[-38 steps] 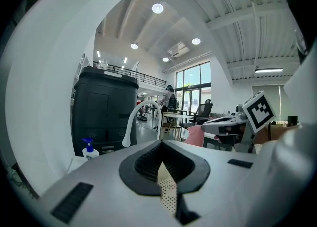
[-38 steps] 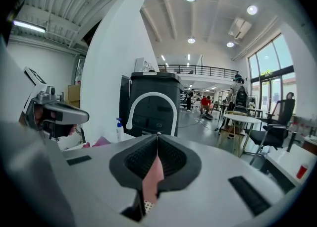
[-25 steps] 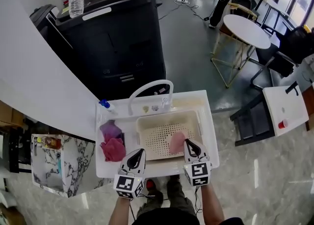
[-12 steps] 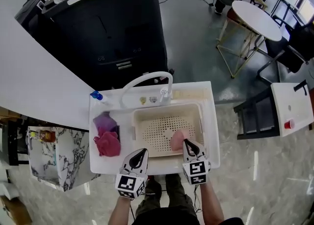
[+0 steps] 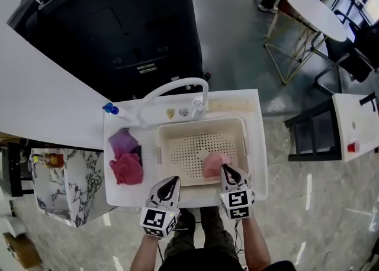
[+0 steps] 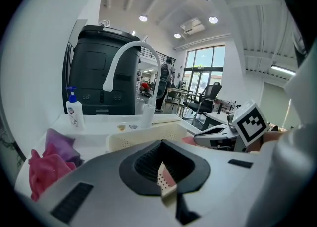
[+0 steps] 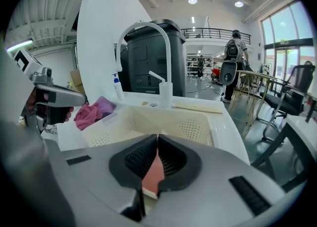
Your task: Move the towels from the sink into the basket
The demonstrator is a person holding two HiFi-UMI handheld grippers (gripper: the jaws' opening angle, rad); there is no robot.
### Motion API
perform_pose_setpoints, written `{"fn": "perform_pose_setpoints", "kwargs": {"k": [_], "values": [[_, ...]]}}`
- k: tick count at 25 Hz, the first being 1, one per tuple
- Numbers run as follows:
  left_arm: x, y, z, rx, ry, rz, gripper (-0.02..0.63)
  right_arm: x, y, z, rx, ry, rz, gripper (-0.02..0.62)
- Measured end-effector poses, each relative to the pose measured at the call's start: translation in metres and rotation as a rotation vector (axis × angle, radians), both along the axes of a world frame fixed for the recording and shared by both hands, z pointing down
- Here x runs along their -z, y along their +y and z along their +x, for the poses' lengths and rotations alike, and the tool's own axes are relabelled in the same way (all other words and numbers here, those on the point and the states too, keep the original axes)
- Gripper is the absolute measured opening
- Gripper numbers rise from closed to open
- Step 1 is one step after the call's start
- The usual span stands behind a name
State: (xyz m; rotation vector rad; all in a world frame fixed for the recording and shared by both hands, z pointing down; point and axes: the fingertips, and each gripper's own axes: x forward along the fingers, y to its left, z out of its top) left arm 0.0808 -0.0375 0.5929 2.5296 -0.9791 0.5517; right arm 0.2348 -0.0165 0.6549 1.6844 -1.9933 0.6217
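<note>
Now your right hand-held gripper (image 5: 226, 170) sits lower than it did a second ago. Its tips are over the near right corner of the basket (image 5: 201, 123), and its jaws are clenched on the pink towel (image 5: 212, 163). In the right gripper view, pink cloth fills the slit below the point where the pads meet. The towel has come down with the gripper and now bunches against the basket's perforated floor, just left of the tips.

Your left hand-held gripper (image 5: 172, 181) has dropped too. It is clenched on nothing, pointing in over the basket's near left corner from the near edge of the counter (image 5: 254, 145). Through its closed jaws you see only the basket's holes and a bit of pink beyond.

Two towels have not moved. The purple towel (image 5: 121, 141) and the red towel (image 5: 127, 169) lie touching each other near the counter's left edge, outside the basket, with the red one nearer to you. The soap bottle (image 5: 109, 109) stands at the far left corner. The white faucet (image 5: 172, 86) arches along the far edge and ends over the basket's far rim, as before.
</note>
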Motion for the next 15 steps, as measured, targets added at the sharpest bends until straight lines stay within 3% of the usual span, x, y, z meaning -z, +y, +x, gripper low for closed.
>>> {"fn": "perform_pose_setpoints", "kwargs": {"k": [5,6,7,8,15], "values": [[0.002,-0.003,-0.002,0.005,0.002,0.005,0.003,0.001,0.0,0.001,-0.024,-0.029,0.016,0.037],[0.004,-0.004,-0.003,0.007,0.003,0.006,0.004,0.002,0.0,0.001,-0.026,-0.045,0.021,0.068],[0.005,-0.004,-0.004,0.009,0.005,0.008,0.003,0.003,0.0,0.0,-0.025,-0.06,0.024,0.156],[0.006,-0.005,-0.004,0.011,0.007,0.009,0.003,0.004,0.0,0.0,-0.027,-0.068,0.028,0.186],[0.017,-0.005,-0.008,0.008,0.016,0.026,0.003,0.016,0.001,-0.002,-0.041,-0.068,0.059,0.201]]}}
